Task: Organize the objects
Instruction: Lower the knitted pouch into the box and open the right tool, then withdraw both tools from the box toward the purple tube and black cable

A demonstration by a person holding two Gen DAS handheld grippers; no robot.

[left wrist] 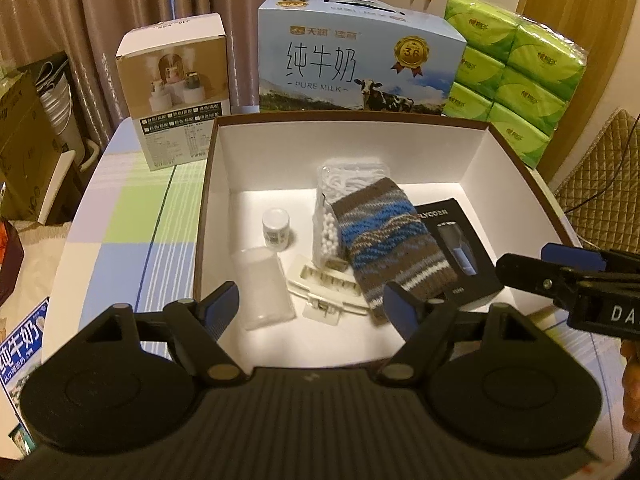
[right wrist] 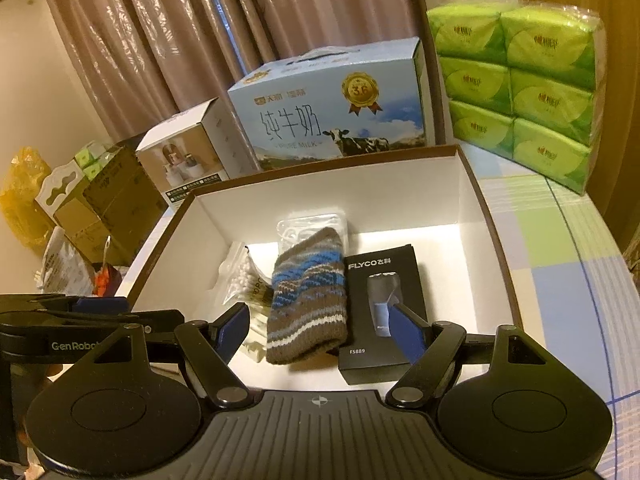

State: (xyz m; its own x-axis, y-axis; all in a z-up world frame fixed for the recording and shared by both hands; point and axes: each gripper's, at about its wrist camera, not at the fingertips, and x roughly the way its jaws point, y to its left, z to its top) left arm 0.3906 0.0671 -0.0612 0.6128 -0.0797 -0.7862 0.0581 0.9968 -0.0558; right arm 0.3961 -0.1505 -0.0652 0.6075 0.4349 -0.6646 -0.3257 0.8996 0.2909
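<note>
An open white box with a brown rim point(left wrist: 400, 120) point(right wrist: 472, 184) stands on the table. Inside lie a striped knitted pouch point(left wrist: 388, 240) point(right wrist: 308, 296), a black FLYCO shaver box point(left wrist: 460, 248) point(right wrist: 380, 280), a bag of cotton swabs point(left wrist: 328, 224) point(right wrist: 244, 276), a small white jar point(left wrist: 275, 227), a clear plastic packet point(left wrist: 264, 284) and a white clip case point(left wrist: 324, 284). My left gripper point(left wrist: 312, 304) is open and empty above the box's near edge. My right gripper point(right wrist: 320, 328) is open and empty over the pouch and shaver box; it also shows in the left wrist view point(left wrist: 560, 276).
Behind the box stand a blue pure-milk carton point(left wrist: 360, 64) point(right wrist: 332, 116), a humidifier box point(left wrist: 176, 92) point(right wrist: 180, 156) and a green tissue pack point(left wrist: 516, 76) point(right wrist: 520, 92). Curtains hang behind. A checked tablecloth point(left wrist: 128, 220) point(right wrist: 560, 248) covers the table. Cardboard boxes point(right wrist: 104, 208) sit at the left.
</note>
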